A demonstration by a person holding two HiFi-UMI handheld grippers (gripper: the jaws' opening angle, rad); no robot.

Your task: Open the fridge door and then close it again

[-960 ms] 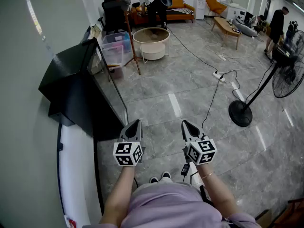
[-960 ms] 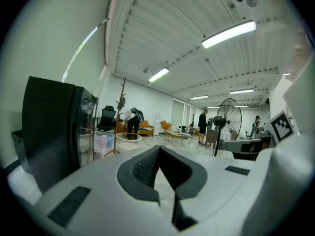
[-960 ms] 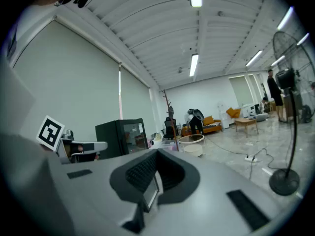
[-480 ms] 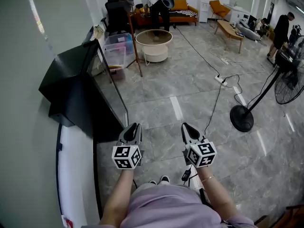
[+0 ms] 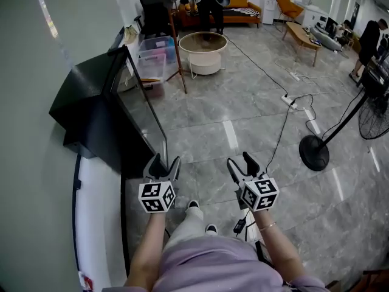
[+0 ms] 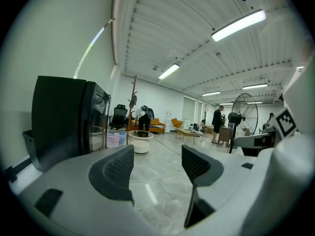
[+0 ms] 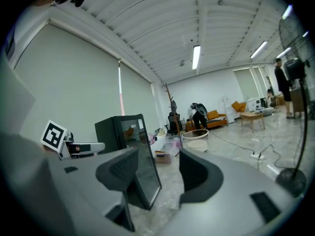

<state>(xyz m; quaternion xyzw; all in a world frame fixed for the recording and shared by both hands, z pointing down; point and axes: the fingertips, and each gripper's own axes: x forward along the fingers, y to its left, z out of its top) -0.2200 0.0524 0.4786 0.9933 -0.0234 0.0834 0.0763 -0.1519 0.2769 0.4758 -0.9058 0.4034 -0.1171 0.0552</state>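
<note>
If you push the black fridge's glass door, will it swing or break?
The glass door is a rigid panel, so it probably swings on its hinge without bending. Glass looks smooth and breakable, so a gentle push seems wiser. The fridge is squat and boxy, so it likely won't tip.

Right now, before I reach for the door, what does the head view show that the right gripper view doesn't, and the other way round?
Only the head view: the person's legs and shoes, and the top of the black fridge from above. Only the right gripper view: the ceiling with its strip lights, and the fridge's glass door seen from the front. Both: the fridge, the round white table, the standing fan, and the left claw and right claw, each opening with nothing between its jaws.
</note>
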